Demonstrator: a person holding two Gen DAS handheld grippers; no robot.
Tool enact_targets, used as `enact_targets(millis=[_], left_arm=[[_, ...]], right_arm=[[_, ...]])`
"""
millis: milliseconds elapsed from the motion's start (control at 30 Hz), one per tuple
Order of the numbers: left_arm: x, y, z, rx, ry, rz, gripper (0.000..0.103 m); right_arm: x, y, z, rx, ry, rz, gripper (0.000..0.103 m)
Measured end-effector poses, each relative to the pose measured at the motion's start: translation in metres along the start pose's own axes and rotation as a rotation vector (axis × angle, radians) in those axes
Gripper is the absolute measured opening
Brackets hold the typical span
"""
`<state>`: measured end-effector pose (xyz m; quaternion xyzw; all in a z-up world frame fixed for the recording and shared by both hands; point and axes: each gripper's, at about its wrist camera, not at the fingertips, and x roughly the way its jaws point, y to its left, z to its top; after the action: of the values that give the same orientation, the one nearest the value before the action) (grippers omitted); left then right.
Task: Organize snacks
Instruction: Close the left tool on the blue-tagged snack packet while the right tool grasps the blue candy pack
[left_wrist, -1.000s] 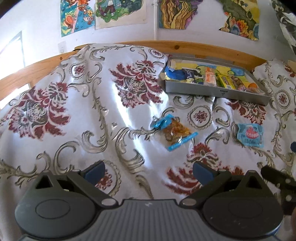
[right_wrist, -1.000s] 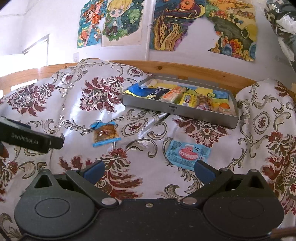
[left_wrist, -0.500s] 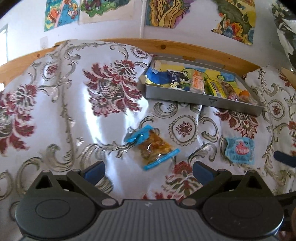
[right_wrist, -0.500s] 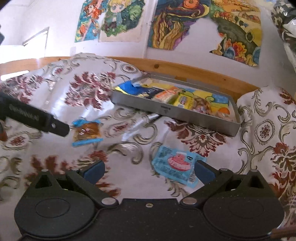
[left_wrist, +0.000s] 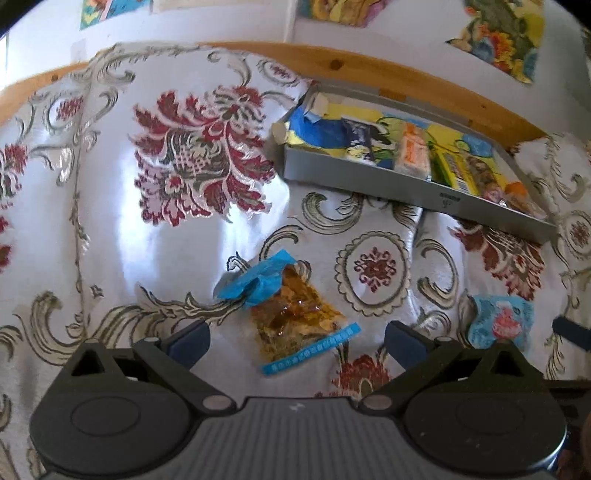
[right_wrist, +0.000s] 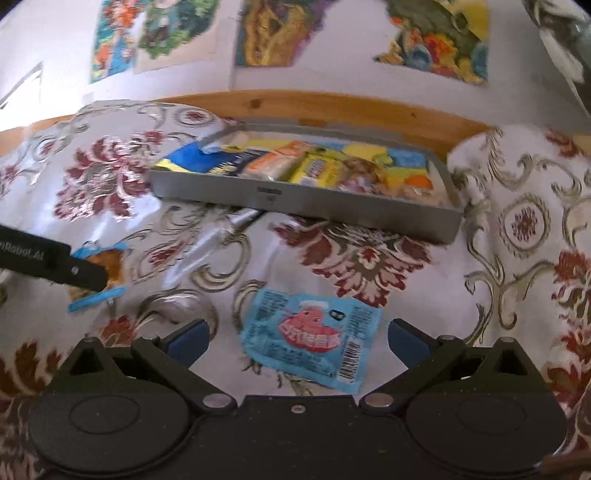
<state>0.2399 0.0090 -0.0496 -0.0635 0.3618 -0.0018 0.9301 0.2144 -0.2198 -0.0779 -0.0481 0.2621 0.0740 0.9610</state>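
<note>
Surface: a bed covered in a glossy white cloth with red floral and grey scroll pattern; a wooden rail runs behind it, and coloured drawings hang on the white wall.

A grey tray sits on the cloth at 12 o'clock in the right wrist view and at 1 o'clock in the left wrist view. It holds several snack packets, among them a blue one at its left end and an orange-and-white one near the middle.

Left tool: fingers spread wide, nothing between them. A clear packet of brown snack with blue sealed ends lies flat on the cloth, its near end between the blue pads; contact cannot be told.

Right tool: fingers likewise spread, holding nothing. A light-blue packet with a pink cartoon figure lies flat on the cloth between the fingertips, not gripped.

In the right wrist view the left tool's black finger enters at 9 o'clock, over the brown snack packet. In the left wrist view the light-blue packet lies at 4 o'clock. The two loose packets lie well apart, both nearer the cameras than the tray.
</note>
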Motion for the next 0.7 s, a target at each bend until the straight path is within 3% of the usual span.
enact_targets(millis=[700], left_arm=[[0.04,0.009,0.009,-0.098,0.021,0.084,0.101]], right_arm=[[0.044,0.002,0.002,0.058,0.074,-0.018,0.102]])
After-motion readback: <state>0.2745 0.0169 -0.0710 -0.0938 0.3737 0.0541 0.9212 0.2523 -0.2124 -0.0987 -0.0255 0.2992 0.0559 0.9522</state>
